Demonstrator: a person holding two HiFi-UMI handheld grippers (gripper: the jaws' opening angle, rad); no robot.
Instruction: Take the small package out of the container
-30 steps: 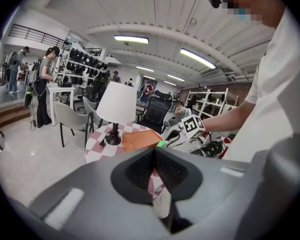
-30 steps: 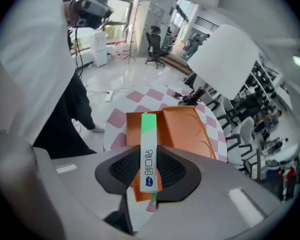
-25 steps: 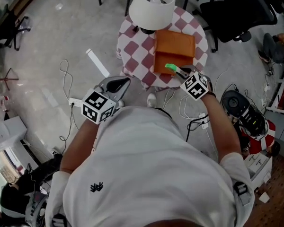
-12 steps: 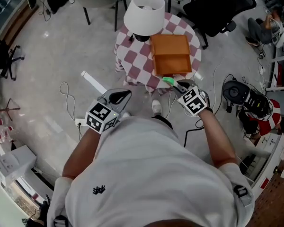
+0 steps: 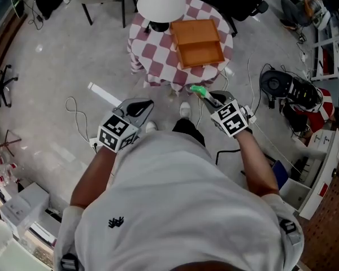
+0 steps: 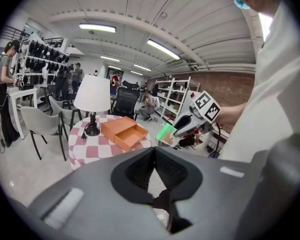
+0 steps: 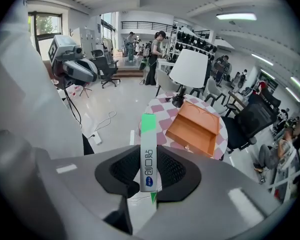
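Small package [image 7: 148, 154]: standing upright, being clamped by the right gripper [image 7: 149, 176], jaws pressing its flat sides. Hanging over the floor, well clear of the orange container [image 5: 199, 43] on the checkered table [image 5: 152, 61]. Holding nothing in the left gripper [image 6: 160, 196], jaws pressing together.

Bright, even light from the ceiling strip lights [image 6: 95, 28]; only faint shadows on the pale floor [image 5: 56, 66]; both gripper views bulge and darken at the corners; the left gripper [image 6: 161, 199], close up, looks soft.
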